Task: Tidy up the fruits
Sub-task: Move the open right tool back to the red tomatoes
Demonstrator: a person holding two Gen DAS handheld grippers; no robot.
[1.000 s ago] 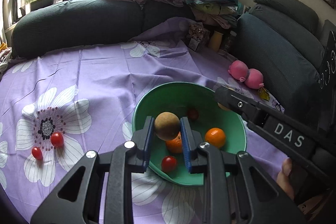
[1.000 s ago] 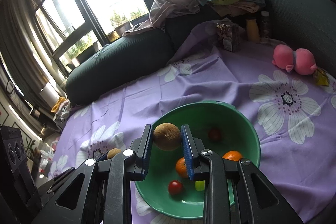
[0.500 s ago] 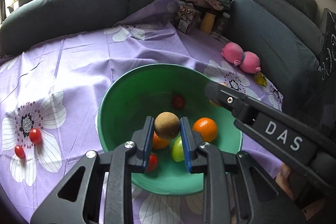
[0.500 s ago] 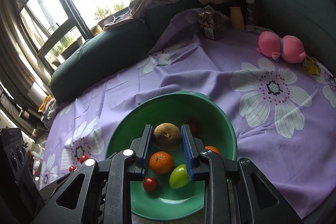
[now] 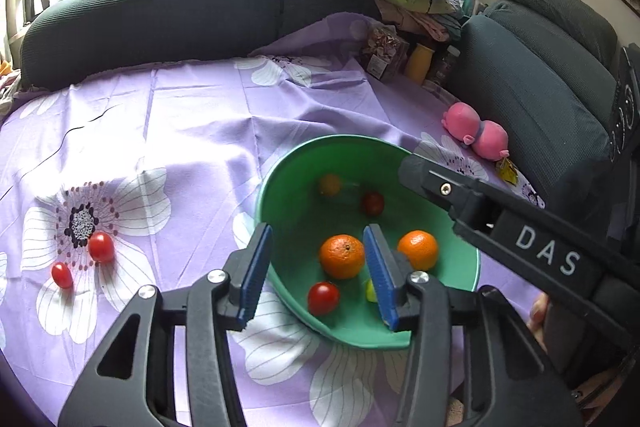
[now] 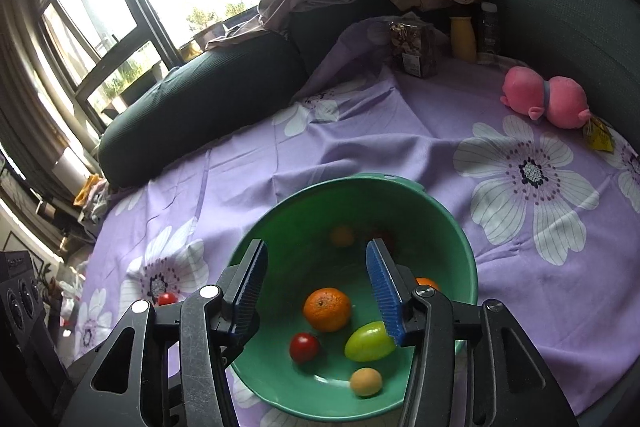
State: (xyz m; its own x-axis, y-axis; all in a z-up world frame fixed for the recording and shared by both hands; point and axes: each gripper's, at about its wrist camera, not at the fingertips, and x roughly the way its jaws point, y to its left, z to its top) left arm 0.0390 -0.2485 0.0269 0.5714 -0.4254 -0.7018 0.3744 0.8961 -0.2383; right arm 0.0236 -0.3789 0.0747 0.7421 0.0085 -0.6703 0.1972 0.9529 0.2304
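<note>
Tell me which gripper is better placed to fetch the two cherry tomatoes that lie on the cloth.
Probably the left gripper. It is open, and its view shows both cherry tomatoes on the white flower print, left of the green bowl. The right gripper, open as well, hangs over the bowl.

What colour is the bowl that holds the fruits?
The bowl is green, plain inside and out; the right wrist view shows it best.
</note>
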